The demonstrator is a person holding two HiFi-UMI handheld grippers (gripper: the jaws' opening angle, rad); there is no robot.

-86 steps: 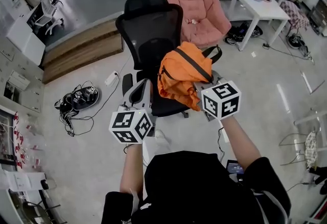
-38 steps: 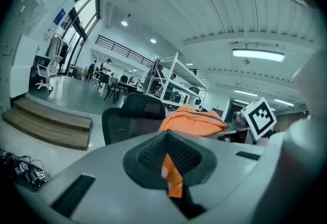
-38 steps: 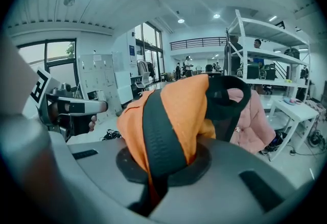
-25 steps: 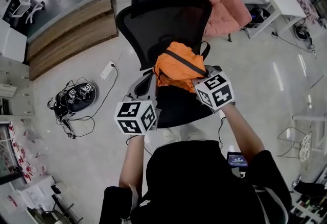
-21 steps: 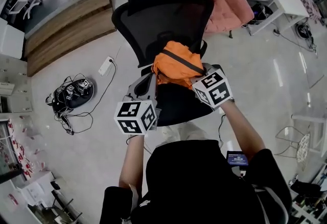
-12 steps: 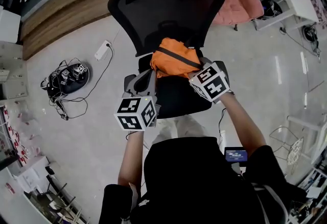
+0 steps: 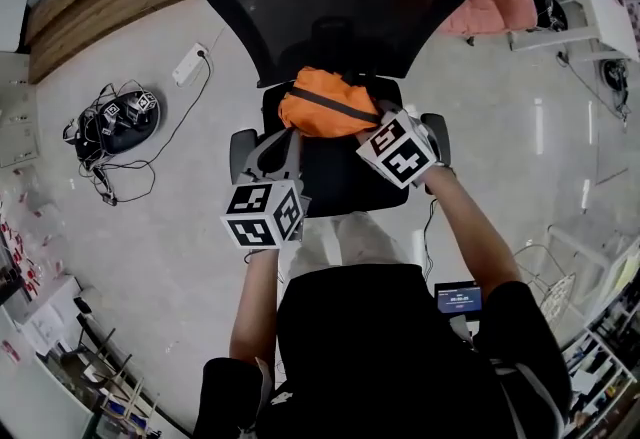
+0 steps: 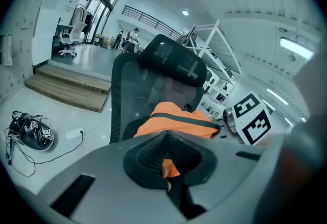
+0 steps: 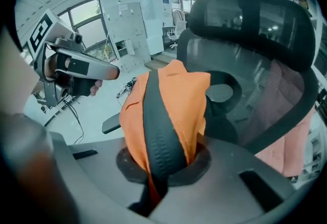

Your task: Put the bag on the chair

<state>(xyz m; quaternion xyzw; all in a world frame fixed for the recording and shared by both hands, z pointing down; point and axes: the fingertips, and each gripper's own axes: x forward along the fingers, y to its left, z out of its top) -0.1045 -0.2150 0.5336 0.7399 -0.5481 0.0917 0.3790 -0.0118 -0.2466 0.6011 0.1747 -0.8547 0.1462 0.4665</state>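
Right gripper [image 9: 162, 167] is clenched on the bag [image 9: 171, 110], biting orange cloth and the black strap [image 9: 159, 131] together, with the bulk bulging straight ahead of its jaws. Left gripper [image 8: 166, 166] pinches an orange fold of the same bag, its jaws drawn tight on it. The bag hangs between both tools, low over the seat of the chair [image 7: 340, 17], with the mesh backrest just beyond. Whether it touches the seat is unclear.
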